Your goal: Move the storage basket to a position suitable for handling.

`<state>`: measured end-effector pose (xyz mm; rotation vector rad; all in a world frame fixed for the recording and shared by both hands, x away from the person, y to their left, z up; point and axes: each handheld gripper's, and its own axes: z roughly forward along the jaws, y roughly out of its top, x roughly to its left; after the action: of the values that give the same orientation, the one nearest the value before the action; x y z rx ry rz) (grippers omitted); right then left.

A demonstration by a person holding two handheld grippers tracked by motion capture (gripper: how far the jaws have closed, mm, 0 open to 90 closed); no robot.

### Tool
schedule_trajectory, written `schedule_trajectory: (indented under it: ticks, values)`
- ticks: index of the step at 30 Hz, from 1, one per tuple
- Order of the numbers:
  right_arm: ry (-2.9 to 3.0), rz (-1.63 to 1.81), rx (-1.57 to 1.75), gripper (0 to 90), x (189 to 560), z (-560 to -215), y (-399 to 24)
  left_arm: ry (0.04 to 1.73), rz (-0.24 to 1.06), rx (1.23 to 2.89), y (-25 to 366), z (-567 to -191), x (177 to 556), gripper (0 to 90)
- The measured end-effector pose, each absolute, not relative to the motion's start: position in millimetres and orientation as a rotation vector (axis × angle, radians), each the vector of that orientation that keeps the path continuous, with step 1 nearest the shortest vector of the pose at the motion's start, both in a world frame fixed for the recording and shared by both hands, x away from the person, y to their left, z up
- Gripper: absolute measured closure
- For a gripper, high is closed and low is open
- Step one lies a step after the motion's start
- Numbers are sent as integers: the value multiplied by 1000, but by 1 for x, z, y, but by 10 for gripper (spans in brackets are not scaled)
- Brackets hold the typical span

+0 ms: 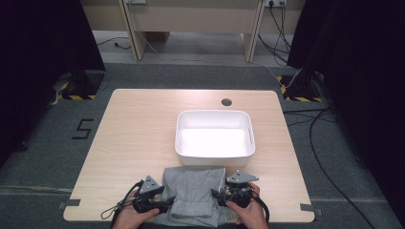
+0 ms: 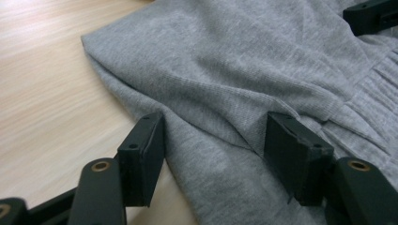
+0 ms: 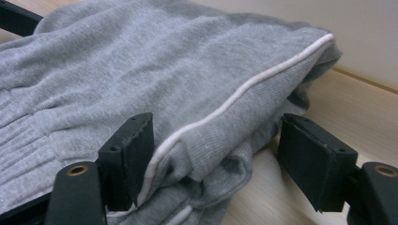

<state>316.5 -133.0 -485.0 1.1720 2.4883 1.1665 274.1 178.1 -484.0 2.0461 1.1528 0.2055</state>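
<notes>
cloth [image 1: 193,195] folded at near tabletop [image 1: 133,129] edge, just before bin [image 1: 215,114]. soft, light, limp, will sag. left tongs [image 2: 213,140] straddle its left edge, not clenched; right tongs [image 3: 213,150] straddle the piped edge, released. pinch both side folds through all layers.

I see my left gripper [image 1: 160,202] at nine o'clock and right gripper [image 1: 224,196] at three o'clock of the grey garment [image 1: 193,193].
</notes>
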Motion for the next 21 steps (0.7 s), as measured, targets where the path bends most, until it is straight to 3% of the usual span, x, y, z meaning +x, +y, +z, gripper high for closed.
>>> schedule_trajectory:
  ticks: [13, 21]
  values:
    - [2426, 1139, 1256, 288, 314, -483, -180, 1067, 188, 2093, 134, -483, 289, 373]
    - [2408, 1145, 1274, 289, 313, -483, -188, 1068, 178, 2075, 132, -484, 289, 364]
